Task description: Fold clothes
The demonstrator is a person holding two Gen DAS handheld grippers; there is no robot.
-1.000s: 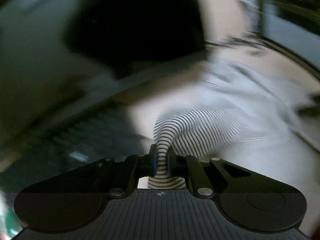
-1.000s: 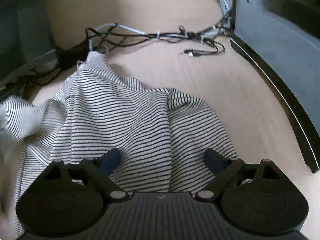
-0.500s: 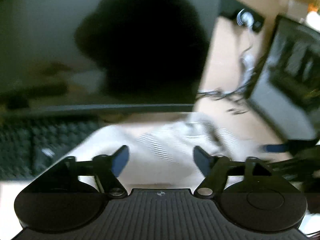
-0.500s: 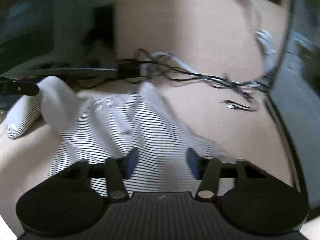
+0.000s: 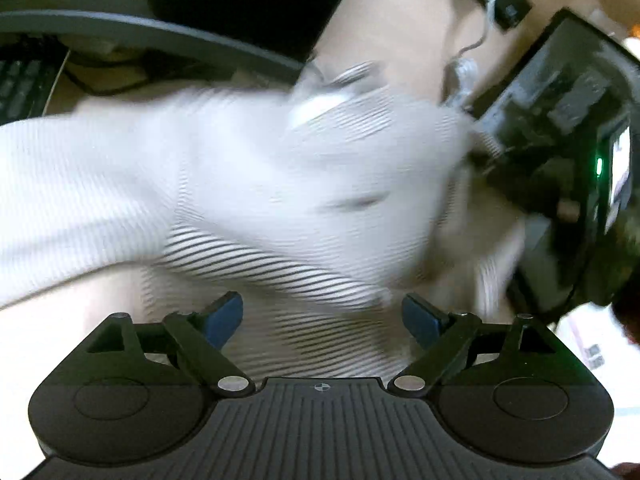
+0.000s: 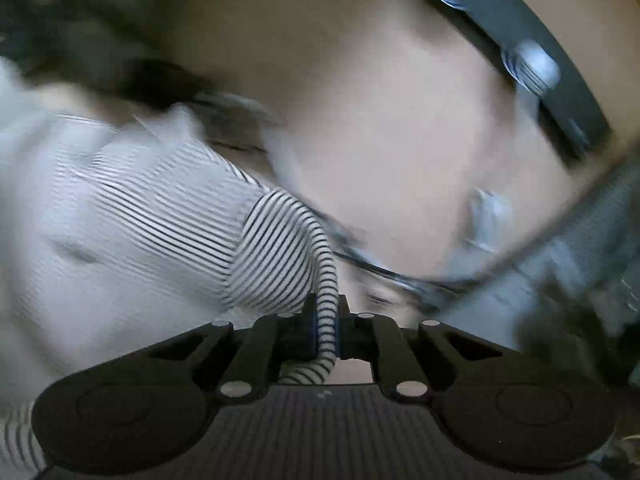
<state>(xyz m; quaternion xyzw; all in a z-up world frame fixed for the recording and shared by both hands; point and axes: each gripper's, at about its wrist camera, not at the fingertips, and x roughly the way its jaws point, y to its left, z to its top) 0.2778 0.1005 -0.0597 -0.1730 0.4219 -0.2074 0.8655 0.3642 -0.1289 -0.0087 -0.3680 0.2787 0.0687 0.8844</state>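
A white shirt with thin black stripes (image 5: 260, 184) lies bunched on a light wooden desk (image 5: 392, 28) and is blurred by motion. My left gripper (image 5: 322, 318) is open, its blue-padded fingers spread just above the shirt's near edge, holding nothing. My right gripper (image 6: 325, 330) is shut on a pinched fold of the striped shirt (image 6: 276, 256), which rises from the fingers and spreads to the left. The right gripper also shows in the left wrist view (image 5: 568, 184) as a dark body at the shirt's right side.
A monitor stand (image 5: 160, 34) and a keyboard (image 5: 20, 88) lie at the back left of the desk. Cables (image 6: 384, 268) run across the desk beyond the shirt. A dark curved edge (image 6: 520, 52) crosses the upper right.
My left gripper let go of the shirt and opened wide. My right gripper, open a second ago, closed on a fold of the shirt and lifted it. Both views have swung.
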